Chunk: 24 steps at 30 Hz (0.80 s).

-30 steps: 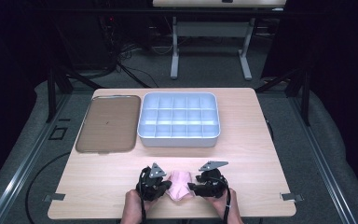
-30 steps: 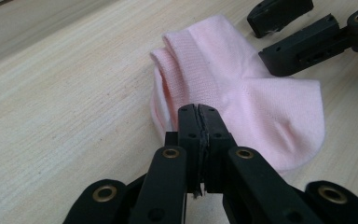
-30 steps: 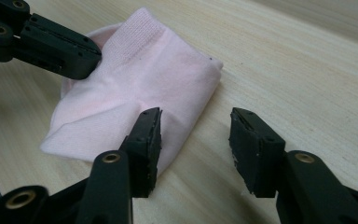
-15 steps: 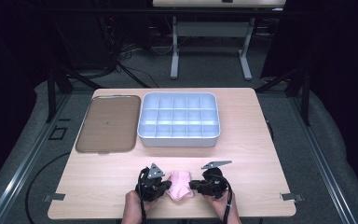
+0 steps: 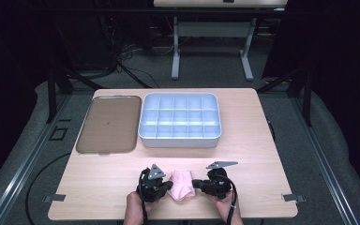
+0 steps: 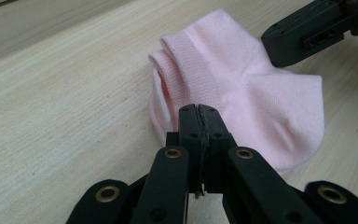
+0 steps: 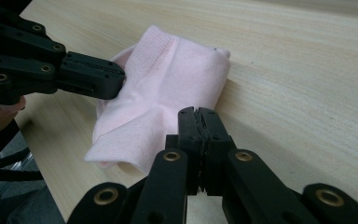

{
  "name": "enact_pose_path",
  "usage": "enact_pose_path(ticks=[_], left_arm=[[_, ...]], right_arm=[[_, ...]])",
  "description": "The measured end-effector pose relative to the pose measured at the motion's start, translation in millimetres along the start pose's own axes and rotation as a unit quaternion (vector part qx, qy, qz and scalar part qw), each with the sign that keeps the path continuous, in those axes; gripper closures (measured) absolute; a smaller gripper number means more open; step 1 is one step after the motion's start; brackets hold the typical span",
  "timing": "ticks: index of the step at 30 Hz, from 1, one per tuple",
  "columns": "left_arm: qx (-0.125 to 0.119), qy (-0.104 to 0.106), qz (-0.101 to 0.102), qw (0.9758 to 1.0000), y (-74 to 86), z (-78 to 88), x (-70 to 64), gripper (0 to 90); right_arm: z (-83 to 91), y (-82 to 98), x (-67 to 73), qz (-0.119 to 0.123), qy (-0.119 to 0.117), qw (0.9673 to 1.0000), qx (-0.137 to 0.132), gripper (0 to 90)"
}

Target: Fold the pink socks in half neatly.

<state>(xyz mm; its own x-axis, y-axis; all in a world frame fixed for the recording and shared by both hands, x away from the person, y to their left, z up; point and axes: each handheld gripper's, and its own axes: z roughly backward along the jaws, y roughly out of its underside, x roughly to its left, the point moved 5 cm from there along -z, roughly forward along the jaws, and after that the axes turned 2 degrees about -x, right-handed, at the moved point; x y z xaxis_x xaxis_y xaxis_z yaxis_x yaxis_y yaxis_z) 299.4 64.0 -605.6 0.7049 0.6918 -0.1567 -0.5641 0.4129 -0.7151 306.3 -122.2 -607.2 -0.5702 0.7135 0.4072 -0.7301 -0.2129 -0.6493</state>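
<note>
A folded pink sock [image 5: 182, 184] lies on the wooden table [image 5: 243, 154] near its front edge, between my two grippers. My left gripper [image 5: 169, 185] [image 6: 198, 108] is shut, its tips pinching the sock's left side by the ribbed cuff [image 6: 177, 60]. My right gripper [image 5: 194, 183] [image 7: 198, 111] has just been closing and now stands shut on the sock's right edge. Each gripper view also shows the other gripper's tip against the sock: the right gripper [image 6: 269, 44] and the left gripper [image 7: 119, 79]. A hand holds each gripper from the bottom of the high view.
A pale blue tray [image 5: 180, 140] divided into several compartments stands at the table's middle back. A flat brown tray [image 5: 108, 124] lies to its left. The table's front edge runs just below the hands. Another table's legs [image 5: 176, 51] stand on the floor beyond.
The right gripper's jaws have closed at the sock's right edge. The left gripper and both hands have kept their places.
</note>
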Motion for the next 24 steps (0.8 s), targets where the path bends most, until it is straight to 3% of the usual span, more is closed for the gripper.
enact_pose_path(ticks=[10,24], left_arm=[[-0.006,0.006,0.001,1.0000,-3.3,-4.6,-1.1,89.1],[-0.005,0.014,-0.002,0.9999,-6.1,-7.7,-1.7,89.0]], right_arm=[[12.9,-9.9,10.2,0.016,-0.008,0.9993,-0.034,89.2],[9.6,-17.8,26.0,0.050,-0.013,0.9976,-0.045,89.4]])
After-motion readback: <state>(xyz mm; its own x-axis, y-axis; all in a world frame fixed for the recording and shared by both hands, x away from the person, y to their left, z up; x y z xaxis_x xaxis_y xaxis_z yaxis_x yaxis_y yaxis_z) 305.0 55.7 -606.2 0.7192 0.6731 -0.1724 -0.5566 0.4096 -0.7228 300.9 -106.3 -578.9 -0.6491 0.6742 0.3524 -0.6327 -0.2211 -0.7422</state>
